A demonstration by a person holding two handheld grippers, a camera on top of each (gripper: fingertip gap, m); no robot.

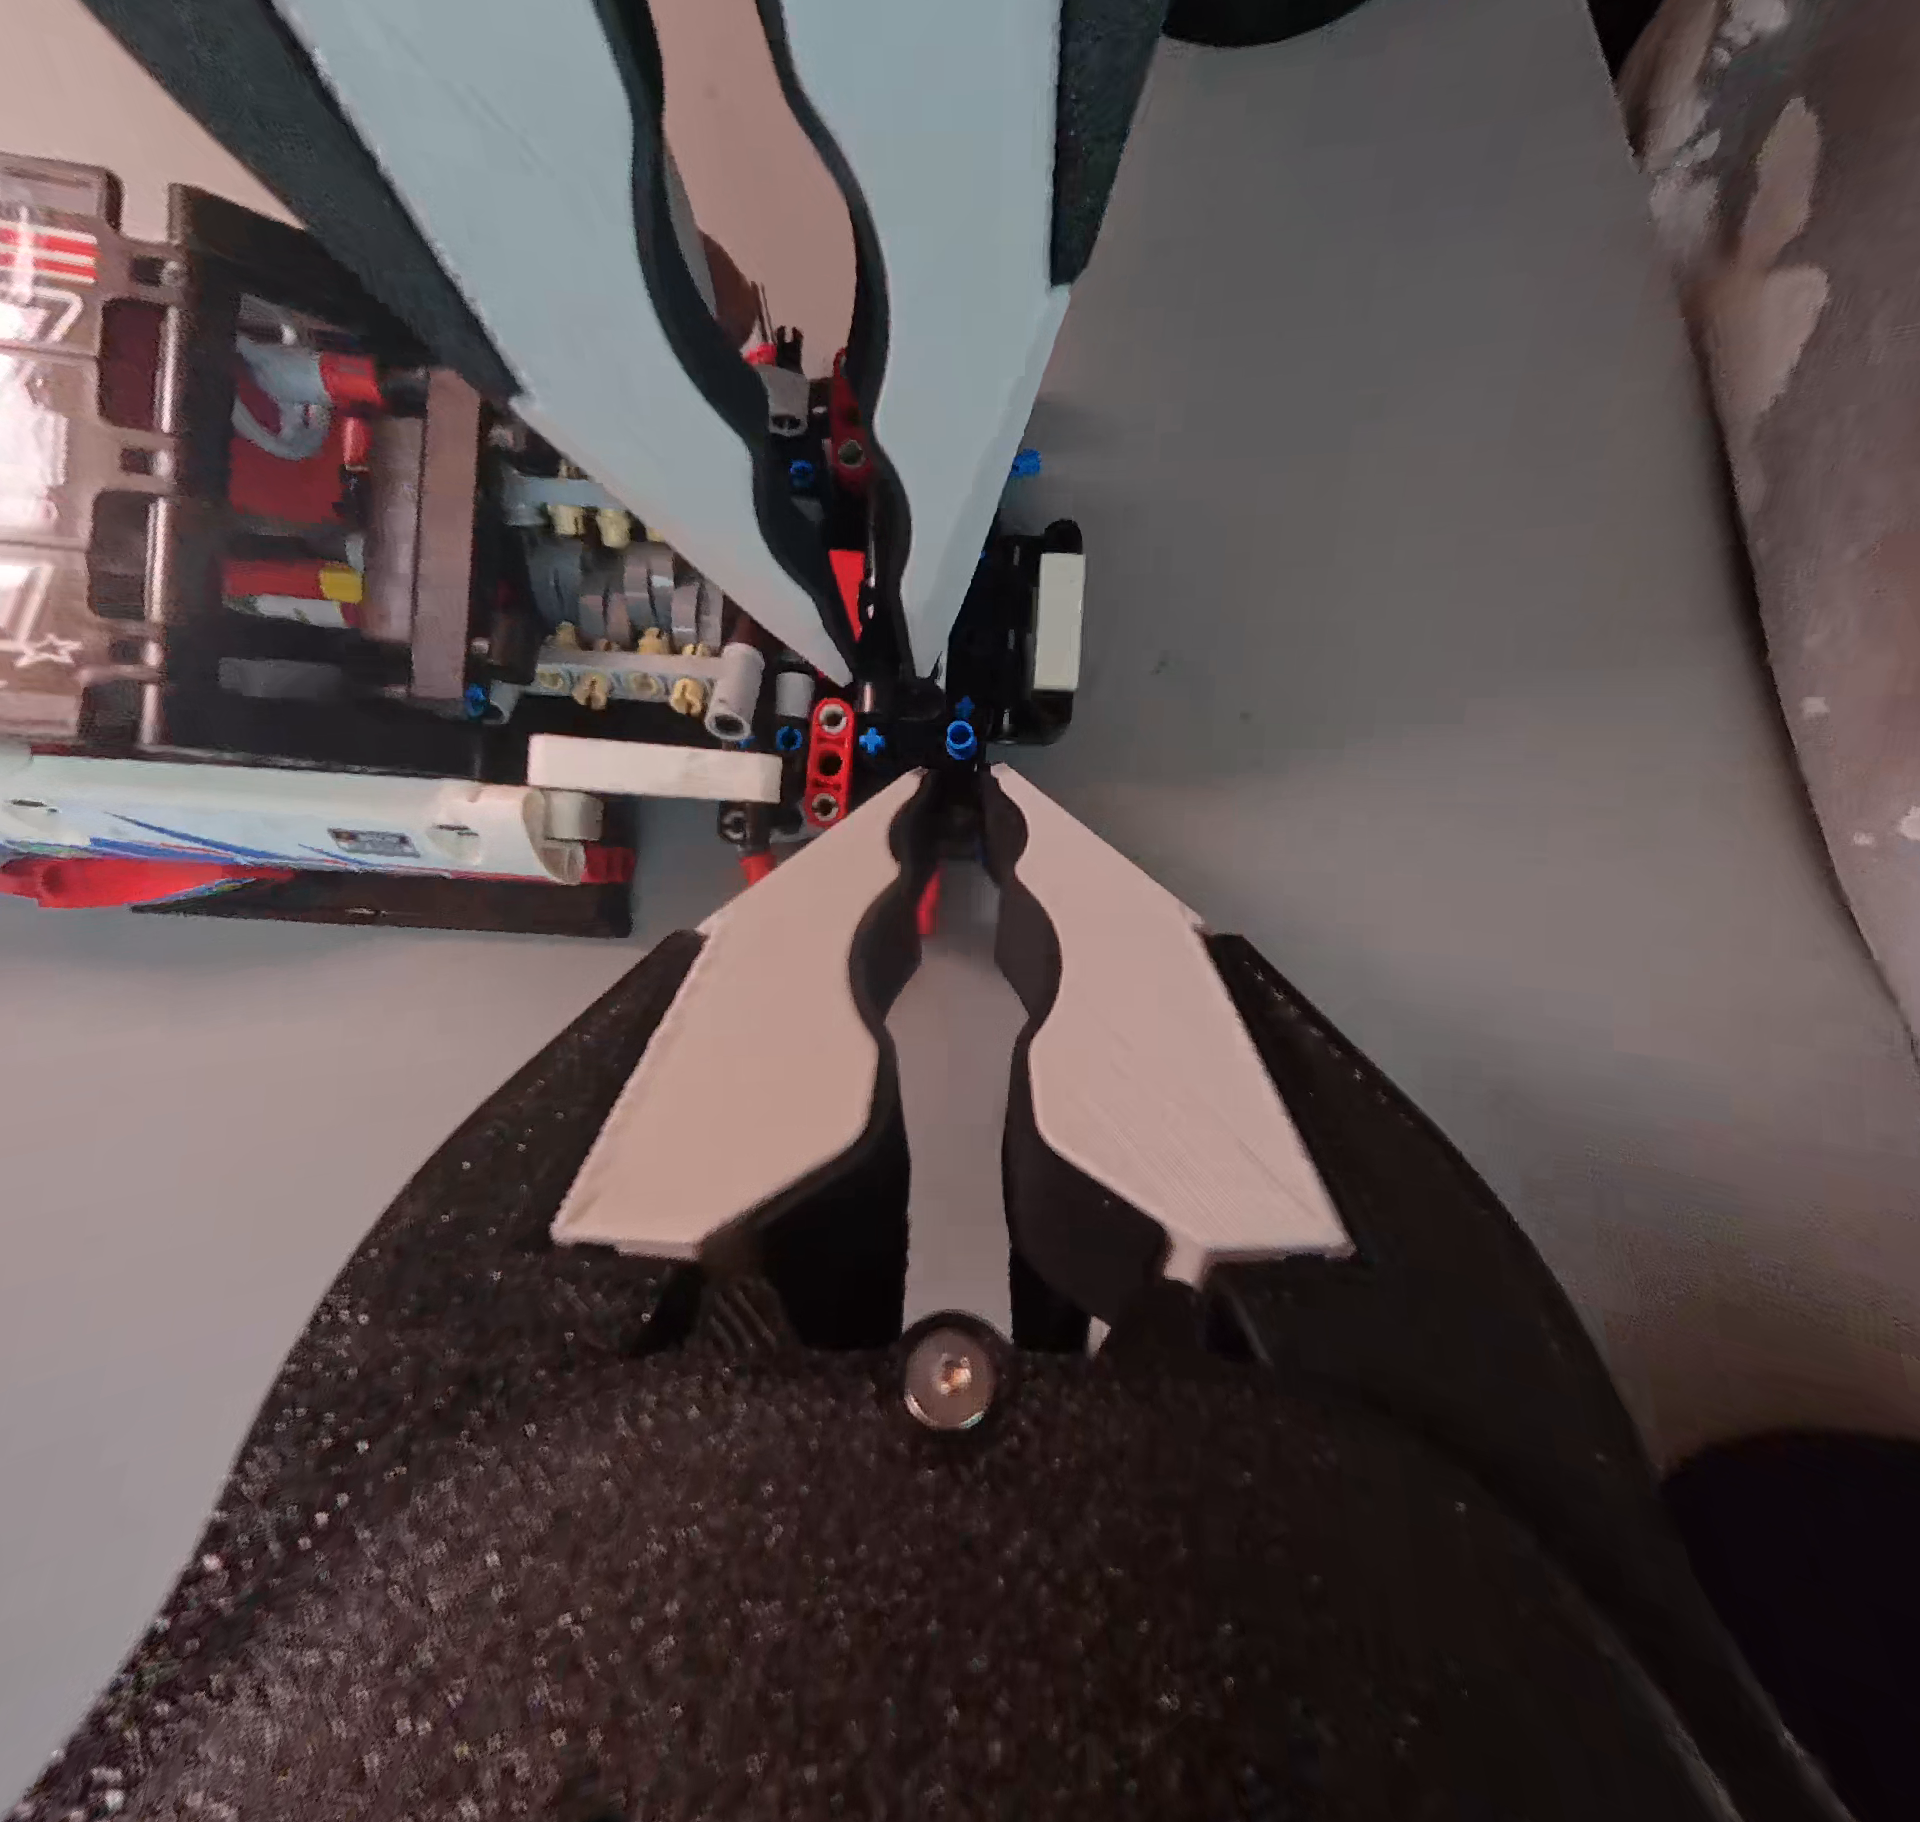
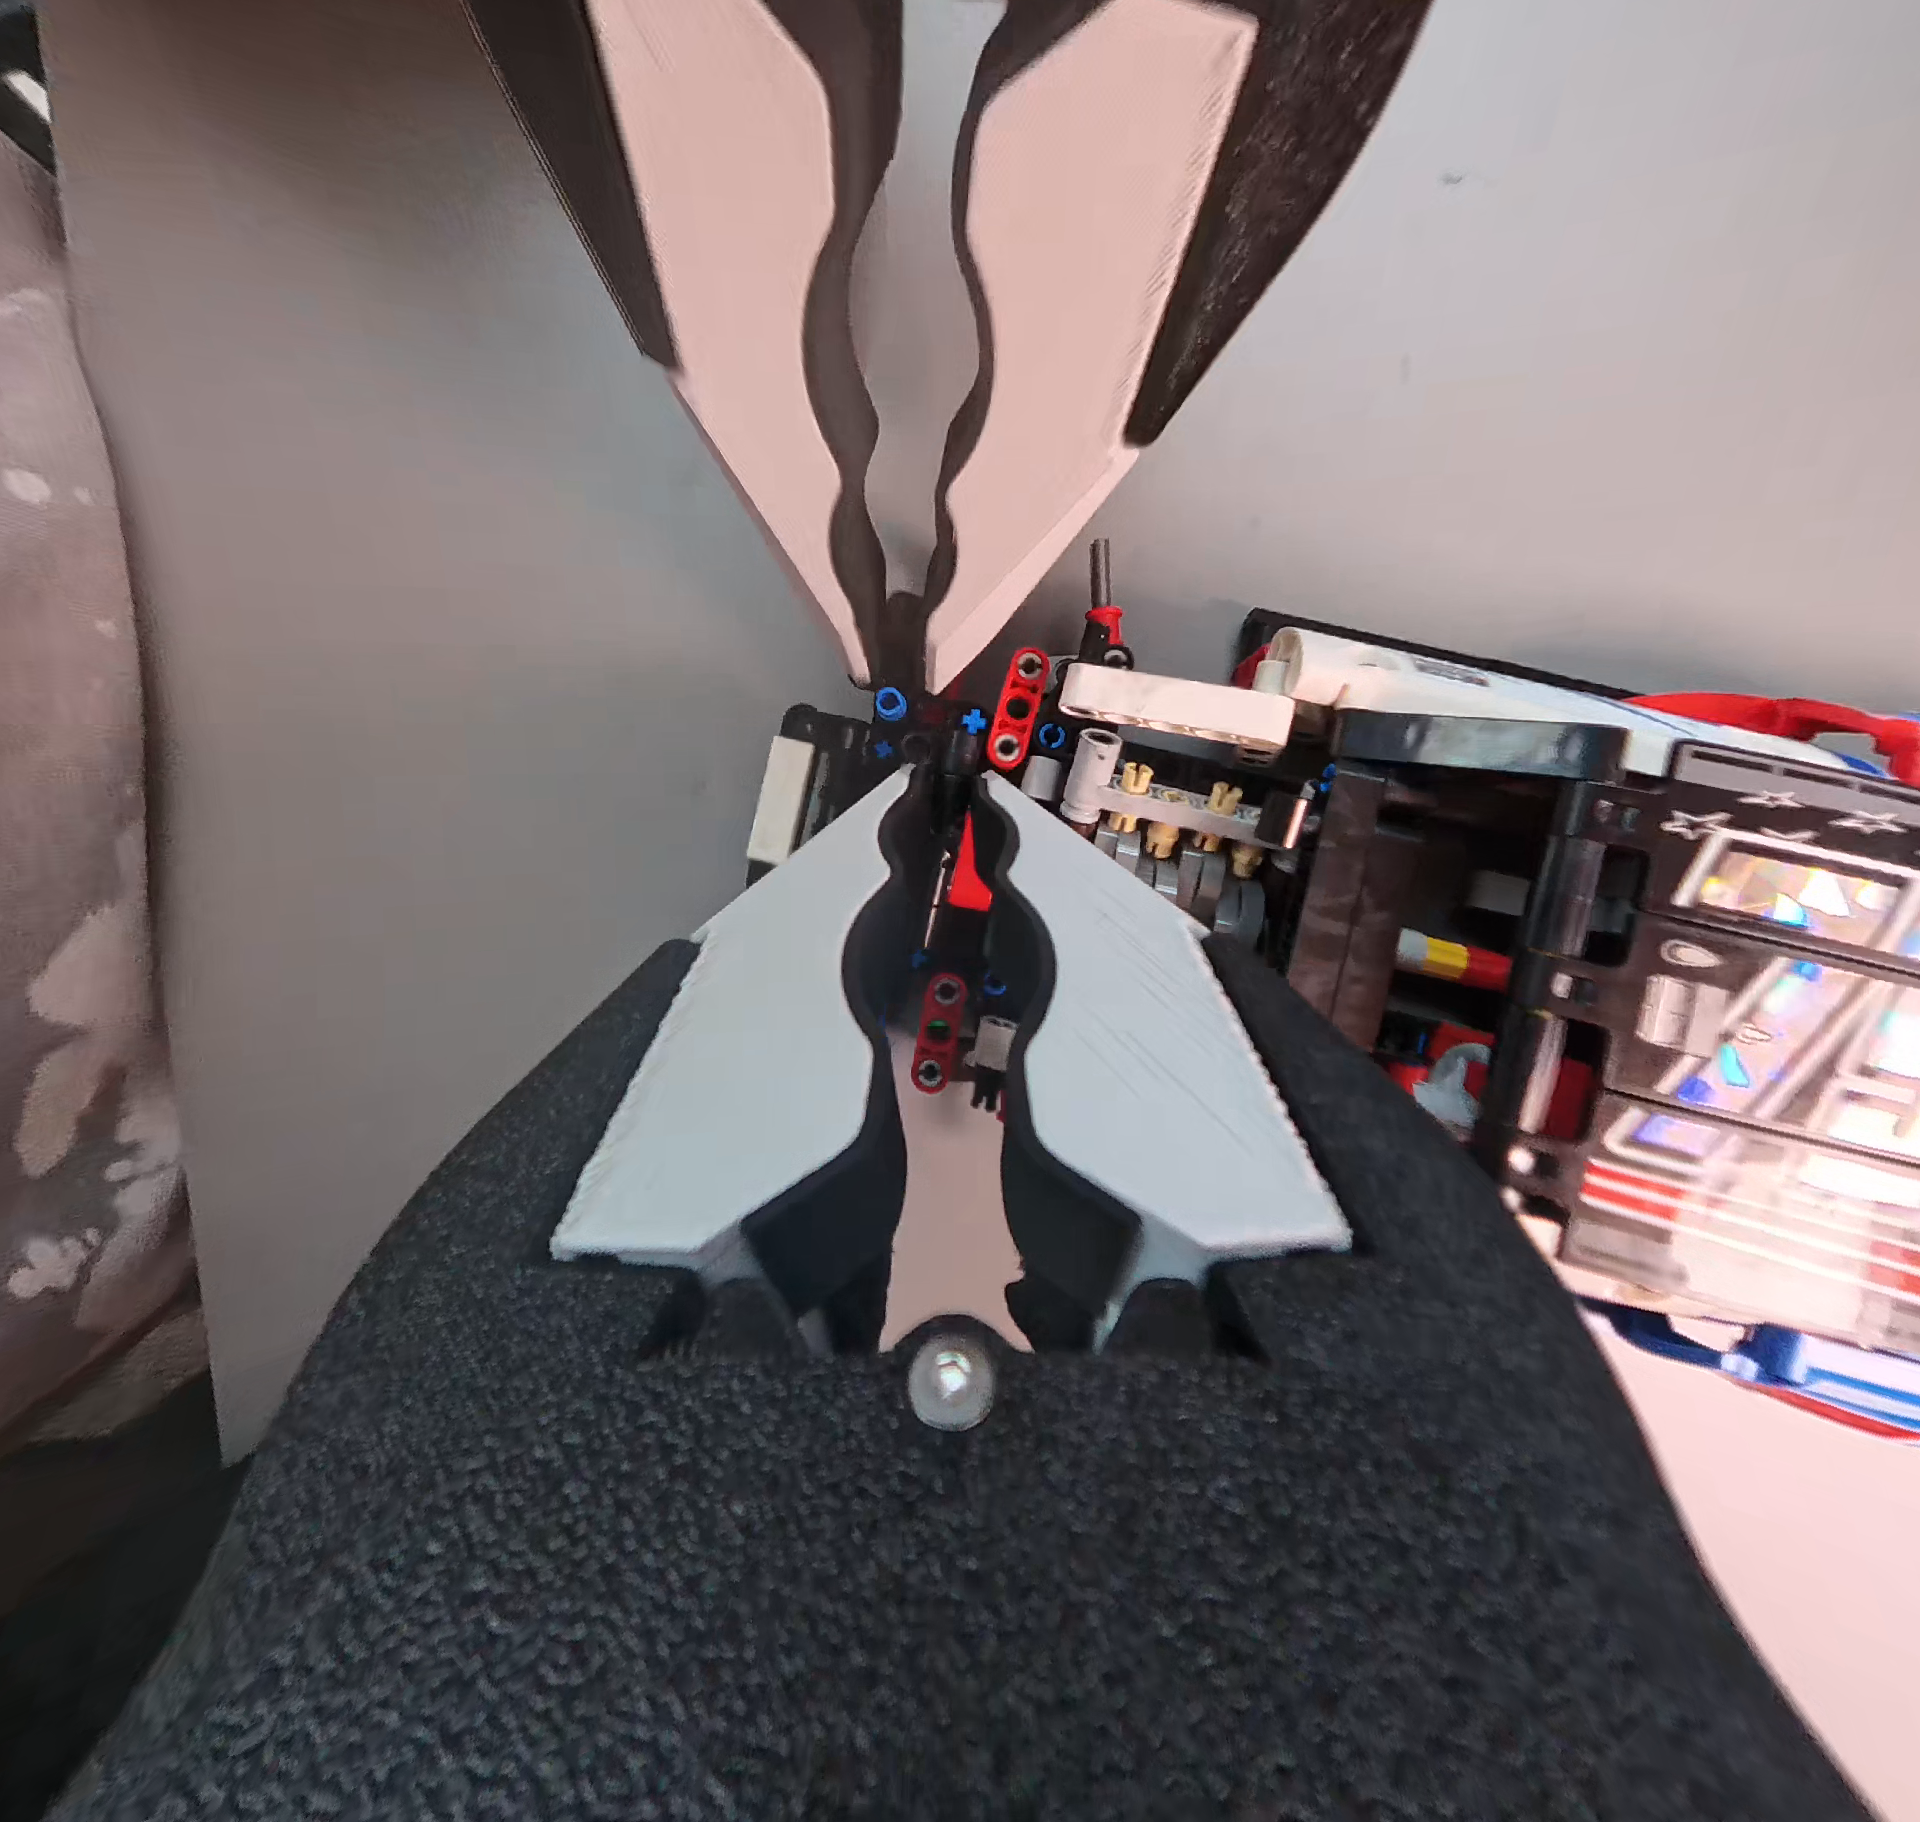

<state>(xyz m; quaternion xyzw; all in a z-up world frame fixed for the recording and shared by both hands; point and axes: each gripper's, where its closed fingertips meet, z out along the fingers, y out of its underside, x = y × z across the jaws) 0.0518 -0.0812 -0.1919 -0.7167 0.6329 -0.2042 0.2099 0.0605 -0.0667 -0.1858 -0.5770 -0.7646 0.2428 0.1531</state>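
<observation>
A toy car built of brick-system beams and pins, black, white and red, lies on a pale table, at the left in the left wrist view [image 1: 312,546] and at the right in the right wrist view [image 2: 1558,889]. Its open black frame end carries a red three-hole beam [image 1: 829,759] [image 2: 1016,707] and blue pins [image 1: 960,733] [image 2: 891,703]. My left gripper [image 1: 951,785] is shut on this black frame end from one side. My right gripper [image 2: 940,785] is shut on it from the opposite side. Each gripper shows tip-to-tip in the other's view: right [image 1: 883,676], left [image 2: 902,671].
The pale table [image 1: 1403,629] [image 2: 416,577] runs on beyond the car's end. A mottled pinkish-grey surface lies past the table edge [image 1: 1787,370] [image 2: 62,837]. A white block [image 1: 1060,619] [image 2: 784,801] sits on the frame beside the grip. Only a small space, under 4 cm, lies between the two pairs of fingers.
</observation>
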